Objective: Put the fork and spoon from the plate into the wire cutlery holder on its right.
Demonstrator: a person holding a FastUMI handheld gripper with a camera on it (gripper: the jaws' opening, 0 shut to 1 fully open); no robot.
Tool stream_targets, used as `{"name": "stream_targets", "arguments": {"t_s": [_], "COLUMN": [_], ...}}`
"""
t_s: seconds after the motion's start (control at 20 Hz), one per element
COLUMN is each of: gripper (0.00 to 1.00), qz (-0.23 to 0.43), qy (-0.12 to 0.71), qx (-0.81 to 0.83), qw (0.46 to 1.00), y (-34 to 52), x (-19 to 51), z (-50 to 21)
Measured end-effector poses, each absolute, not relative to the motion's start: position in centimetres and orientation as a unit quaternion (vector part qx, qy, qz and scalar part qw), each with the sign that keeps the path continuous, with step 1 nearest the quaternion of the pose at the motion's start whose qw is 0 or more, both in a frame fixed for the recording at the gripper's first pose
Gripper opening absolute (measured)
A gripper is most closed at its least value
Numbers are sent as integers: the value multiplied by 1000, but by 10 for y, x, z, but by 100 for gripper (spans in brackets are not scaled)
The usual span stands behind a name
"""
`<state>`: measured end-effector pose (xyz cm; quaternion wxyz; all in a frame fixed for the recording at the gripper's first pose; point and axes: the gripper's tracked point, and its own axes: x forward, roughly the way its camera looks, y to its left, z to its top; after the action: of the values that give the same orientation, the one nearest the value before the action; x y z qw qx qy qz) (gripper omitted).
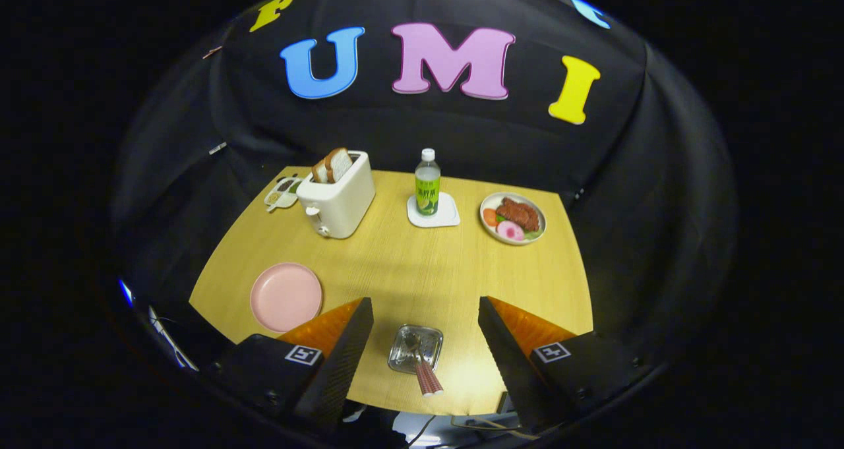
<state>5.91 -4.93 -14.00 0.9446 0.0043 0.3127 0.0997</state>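
Gripper [425, 330] fingers spread wide above metal plate [403, 357] with fork and spoon [422, 366].

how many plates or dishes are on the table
3. A pink plate sits just ahead of the gripper, beyond one open finger. A small metal dish with cutlery lies between the fingers. A plate of food stands far back, beside the bottle.

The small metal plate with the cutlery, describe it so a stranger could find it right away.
On the wooden table, look at the near edge, between the open gripper fingers. The small metal plate sits there, right of the pink plate. It alone is shiny and square, and holds reddish-handled cutlery.
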Motion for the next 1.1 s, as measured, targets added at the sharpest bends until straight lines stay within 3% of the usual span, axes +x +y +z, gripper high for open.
{"name": "stream_targets", "arguments": {"t_s": [0.5, 1.1], "gripper": [99, 98], "qz": [75, 92], "qy": [106, 108], "qx": [24, 38], "qw": [991, 989], "y": [-45, -38], "x": [38, 25], "z": [-67, -82]}}
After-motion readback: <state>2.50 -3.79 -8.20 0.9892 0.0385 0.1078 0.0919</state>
